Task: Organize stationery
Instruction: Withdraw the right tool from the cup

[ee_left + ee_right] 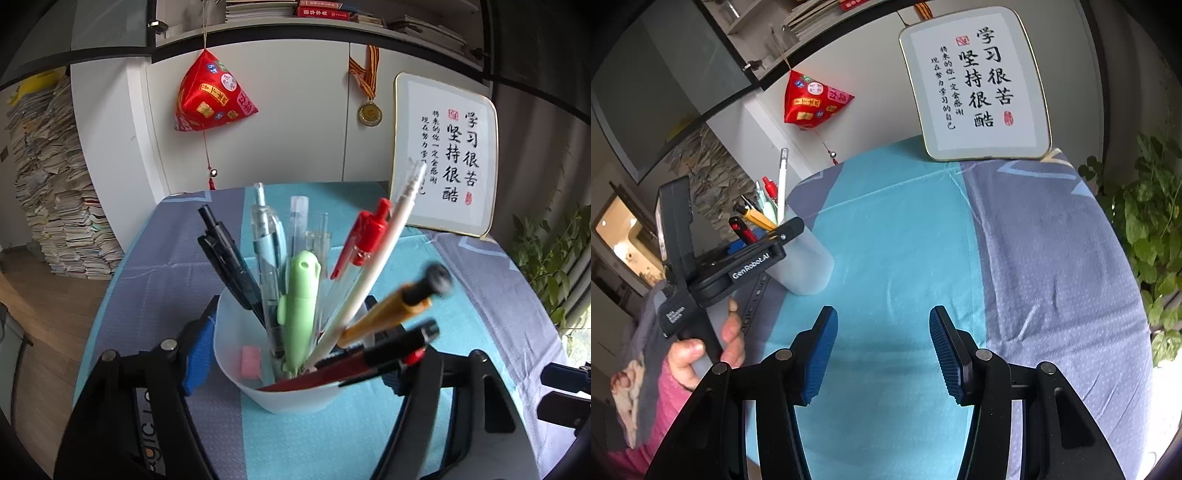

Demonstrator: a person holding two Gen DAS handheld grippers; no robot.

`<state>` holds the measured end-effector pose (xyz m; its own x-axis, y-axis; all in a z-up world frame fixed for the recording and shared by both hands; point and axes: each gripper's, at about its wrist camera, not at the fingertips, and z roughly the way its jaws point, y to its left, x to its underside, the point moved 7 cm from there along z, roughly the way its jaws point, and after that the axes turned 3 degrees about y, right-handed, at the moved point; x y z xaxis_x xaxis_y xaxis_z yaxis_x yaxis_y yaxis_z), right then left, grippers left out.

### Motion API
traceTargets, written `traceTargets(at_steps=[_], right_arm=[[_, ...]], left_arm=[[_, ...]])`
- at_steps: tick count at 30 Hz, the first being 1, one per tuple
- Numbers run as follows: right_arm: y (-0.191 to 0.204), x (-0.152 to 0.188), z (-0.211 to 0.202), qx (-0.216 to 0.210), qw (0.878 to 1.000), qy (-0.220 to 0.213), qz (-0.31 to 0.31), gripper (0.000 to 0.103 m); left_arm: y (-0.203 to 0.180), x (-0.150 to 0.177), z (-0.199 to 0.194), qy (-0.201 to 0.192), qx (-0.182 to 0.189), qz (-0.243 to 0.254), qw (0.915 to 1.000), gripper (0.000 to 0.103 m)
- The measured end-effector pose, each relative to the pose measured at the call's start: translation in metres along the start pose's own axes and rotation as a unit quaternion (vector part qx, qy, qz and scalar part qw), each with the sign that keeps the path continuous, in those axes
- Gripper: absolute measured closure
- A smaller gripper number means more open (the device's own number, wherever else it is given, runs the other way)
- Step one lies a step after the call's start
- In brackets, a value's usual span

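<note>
Left hand-held gripper (291, 350) clamping pen cup (280, 380), right hand-held gripper (882, 350) gaping over tablecloth (1052, 258).

One cup (280, 387), roughly ten pens (369, 236).

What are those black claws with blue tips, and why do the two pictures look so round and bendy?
They are hand-held grippers, like big tongs. A person squeezes one in each hand; no robot here. Each gripper carries a wide, round-lens camera looking along its fingers, so each picture comes from one gripper.

In the left camera's picture, the left gripper has its blue fingers on either side of a white cup full of pens, which stands on a blue cloth. Whether it squeezes the cup, I cannot tell.

In the right camera's picture, the right gripper is open and holds nothing. At its left you see the person's hand holding the other gripper by the cup.
</note>
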<state>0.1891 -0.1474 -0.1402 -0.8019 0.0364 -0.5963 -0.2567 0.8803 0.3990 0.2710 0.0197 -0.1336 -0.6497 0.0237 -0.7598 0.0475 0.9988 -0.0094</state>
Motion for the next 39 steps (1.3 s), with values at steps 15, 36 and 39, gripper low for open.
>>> traceTargets(at_steps=[15, 36, 39], right_arm=[[-0.013, -0.004, 0.0, -0.01, 1.0, -0.014, 0.011, 0.051], [-0.044, -0.011, -0.002, 0.027, 0.999, -0.026, 0.038, 0.051], [-0.04, -0.011, -0.007, 0.029, 0.999, -0.03, 0.034, 0.051]], left_arm=[[-0.038, -0.014, 0.0, -0.012, 0.012, 0.03, 0.9994, 0.035], [-0.108, -0.028, 0.028, 0.006, 0.034, 0.068, 0.9971, 0.024], [-0.105, -0.024, 0.022, 0.006, 0.022, 0.079, 0.9966, 0.005]])
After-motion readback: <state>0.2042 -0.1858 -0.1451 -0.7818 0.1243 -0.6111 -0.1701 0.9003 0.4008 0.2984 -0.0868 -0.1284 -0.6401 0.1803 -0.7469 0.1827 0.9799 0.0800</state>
